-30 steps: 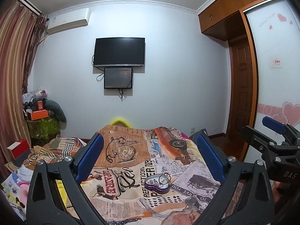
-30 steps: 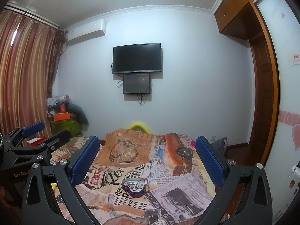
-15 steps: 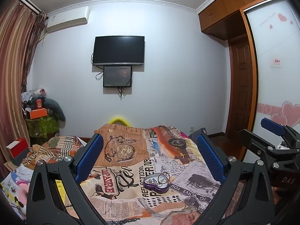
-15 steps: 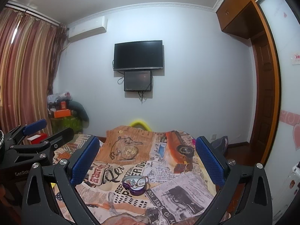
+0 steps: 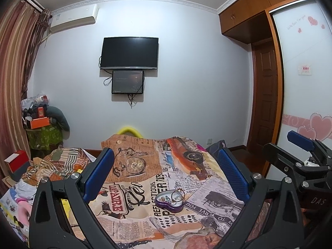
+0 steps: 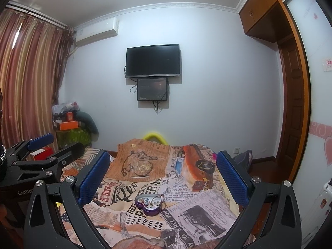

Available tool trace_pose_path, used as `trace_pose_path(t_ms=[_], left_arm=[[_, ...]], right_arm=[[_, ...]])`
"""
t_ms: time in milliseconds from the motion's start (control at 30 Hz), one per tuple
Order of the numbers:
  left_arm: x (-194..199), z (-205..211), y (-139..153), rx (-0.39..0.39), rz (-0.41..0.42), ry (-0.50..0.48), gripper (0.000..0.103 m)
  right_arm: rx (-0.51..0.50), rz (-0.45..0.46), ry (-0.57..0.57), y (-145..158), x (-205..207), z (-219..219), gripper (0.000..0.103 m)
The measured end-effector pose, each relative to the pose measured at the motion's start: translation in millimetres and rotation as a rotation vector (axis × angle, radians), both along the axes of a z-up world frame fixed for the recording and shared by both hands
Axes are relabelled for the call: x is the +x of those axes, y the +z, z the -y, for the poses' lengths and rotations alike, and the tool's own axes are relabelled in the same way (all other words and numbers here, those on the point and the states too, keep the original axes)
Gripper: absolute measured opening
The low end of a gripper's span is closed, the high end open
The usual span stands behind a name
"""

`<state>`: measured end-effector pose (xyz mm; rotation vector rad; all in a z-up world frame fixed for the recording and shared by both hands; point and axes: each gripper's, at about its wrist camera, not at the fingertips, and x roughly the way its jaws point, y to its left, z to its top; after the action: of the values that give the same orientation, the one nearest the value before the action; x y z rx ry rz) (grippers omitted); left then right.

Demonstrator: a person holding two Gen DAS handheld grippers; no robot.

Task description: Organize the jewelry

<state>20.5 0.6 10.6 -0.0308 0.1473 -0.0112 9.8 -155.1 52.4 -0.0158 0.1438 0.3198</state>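
Observation:
A purple heart-shaped jewelry box (image 5: 169,200) lies open on the bed's printed cover, with rings and small pieces inside; it also shows in the right wrist view (image 6: 149,204). A thin chain (image 5: 164,230) lies on the cover in front of the box, also in the right wrist view (image 6: 124,227). My left gripper (image 5: 165,175) is open and empty, held above the bed short of the box. My right gripper (image 6: 162,176) is open and empty at a similar height; it shows at the right edge of the left wrist view (image 5: 300,151).
The bed (image 5: 145,178) carries a newspaper-print cover with a rumpled striped blanket (image 5: 56,166) at its left. A cluttered stand (image 5: 42,128) and a red box (image 5: 16,159) stand left. A TV (image 5: 129,53) hangs on the far wall. A wardrobe (image 5: 300,83) stands right.
Both grippers have tilted down and eased forward a little, so the bed and the heart box sit slightly higher and nearer in both views. Both stay open.

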Motion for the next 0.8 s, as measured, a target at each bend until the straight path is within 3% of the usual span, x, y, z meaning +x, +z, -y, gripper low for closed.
trace_pose_path(t_ms=[800], left_arm=[[0.3, 1.3, -1.1, -0.006, -0.006, -0.025, 0.101]], right_arm=[[0.010, 0.000, 0.002, 3.9, 0.0, -1.3, 0.101]])
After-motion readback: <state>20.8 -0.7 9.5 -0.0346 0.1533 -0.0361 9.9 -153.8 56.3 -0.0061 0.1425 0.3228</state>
